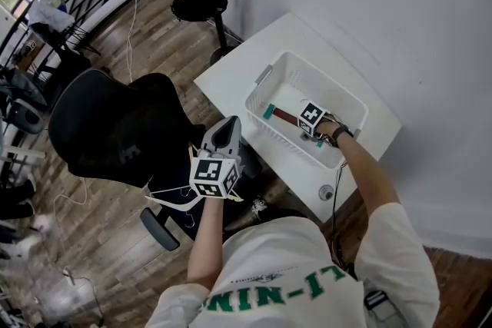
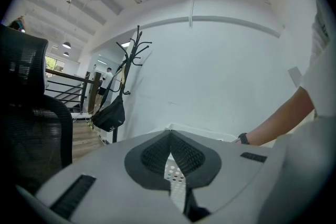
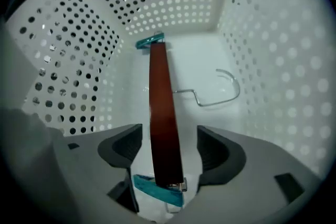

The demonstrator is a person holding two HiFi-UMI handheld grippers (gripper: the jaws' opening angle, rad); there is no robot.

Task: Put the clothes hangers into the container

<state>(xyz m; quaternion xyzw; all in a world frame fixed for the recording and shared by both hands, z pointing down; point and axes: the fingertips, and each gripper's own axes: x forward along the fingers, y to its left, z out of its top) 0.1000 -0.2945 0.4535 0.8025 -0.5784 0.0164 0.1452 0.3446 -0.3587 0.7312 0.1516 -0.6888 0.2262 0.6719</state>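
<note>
White perforated plastic forms the laundry basket, which stands on a white table pushed against the wall, filling most of the tabletop between its front edge and the wall edge. Inside it is a clothes hanger: a red-brown wooden bar with a teal clip at its far end, a second teal clip at the near end, and a thin wire hook that curves toward one side wall. The far clip sits at the foot of the basket's end wall.

The right gripper is down inside the basket and points at its floor. Its jaws stand apart, with the hanger's near end in the gap; neither dark pad touches the bar, and clear space shows on both sides.

The left gripper is held off the table's front edge, above a black office chair. Its jaws are together, the pads meeting at the tip with nothing between them.

A coat stand with a black bag is by the wall, past the table's far corner.
</note>
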